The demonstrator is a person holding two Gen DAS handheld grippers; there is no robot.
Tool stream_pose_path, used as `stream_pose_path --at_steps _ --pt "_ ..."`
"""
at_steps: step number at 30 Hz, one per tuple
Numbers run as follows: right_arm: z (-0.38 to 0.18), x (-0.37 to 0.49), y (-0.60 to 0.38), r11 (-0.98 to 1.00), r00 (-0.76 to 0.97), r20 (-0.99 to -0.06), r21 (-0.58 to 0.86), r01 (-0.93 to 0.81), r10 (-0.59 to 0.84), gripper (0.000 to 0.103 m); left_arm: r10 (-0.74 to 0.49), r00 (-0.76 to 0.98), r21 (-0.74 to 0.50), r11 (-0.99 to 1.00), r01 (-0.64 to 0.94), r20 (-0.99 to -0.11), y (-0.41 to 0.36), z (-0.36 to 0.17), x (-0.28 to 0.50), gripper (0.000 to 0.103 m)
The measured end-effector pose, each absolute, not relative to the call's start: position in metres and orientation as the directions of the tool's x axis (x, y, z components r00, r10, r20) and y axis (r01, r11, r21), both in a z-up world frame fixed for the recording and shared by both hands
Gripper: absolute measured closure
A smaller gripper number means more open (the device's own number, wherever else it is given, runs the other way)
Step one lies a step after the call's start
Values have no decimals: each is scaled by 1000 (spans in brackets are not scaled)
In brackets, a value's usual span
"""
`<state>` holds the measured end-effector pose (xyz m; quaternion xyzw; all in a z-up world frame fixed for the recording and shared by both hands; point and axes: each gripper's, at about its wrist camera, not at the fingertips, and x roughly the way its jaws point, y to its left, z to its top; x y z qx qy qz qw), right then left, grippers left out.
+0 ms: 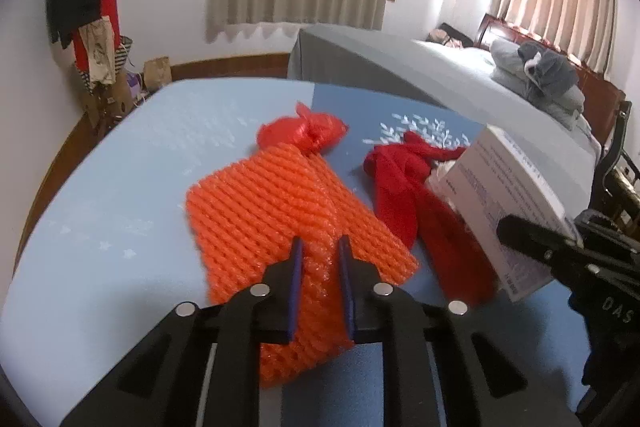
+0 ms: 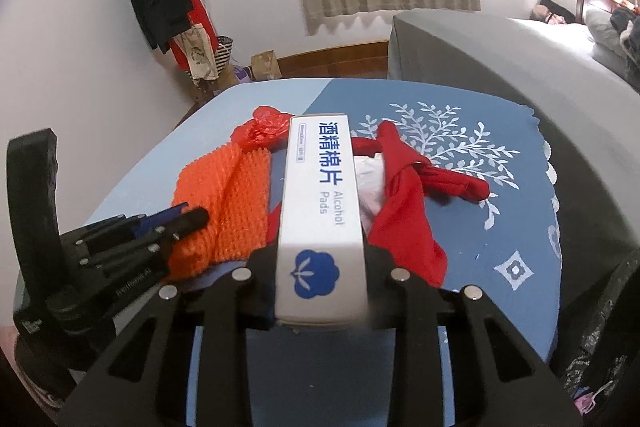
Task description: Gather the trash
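Two pieces of trash are held at once, likely for carrying off together: the left gripper pinches the orange foam net at lower centre on the table, while the right gripper clamps the alcohol pads box mid-frame.

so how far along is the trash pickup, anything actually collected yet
Nothing looks binned yet; no bin is in view. In hand: the right gripper is clamped on the white alcohol pads box, lifted off the table, and the left gripper has pinched the near edge of the orange foam net. Left: the red plastic bag with white paper inside and the knotted red bag on the blue tablecloth.
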<state>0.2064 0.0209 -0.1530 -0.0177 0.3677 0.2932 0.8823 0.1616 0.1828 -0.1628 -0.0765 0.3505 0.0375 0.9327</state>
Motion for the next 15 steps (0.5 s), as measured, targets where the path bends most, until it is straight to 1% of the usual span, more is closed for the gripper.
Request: stream_pose_path --at_steps 10,15 --pt "-130 192 8 822 584 -617 195 -535 527 74 30 797 -108 987 -120 -604 181 -131 140 89" --pt "-113 184 -6 828 616 -583 199 -524 530 74 2 829 -117 990 -81 -560 169 -106 130 89"
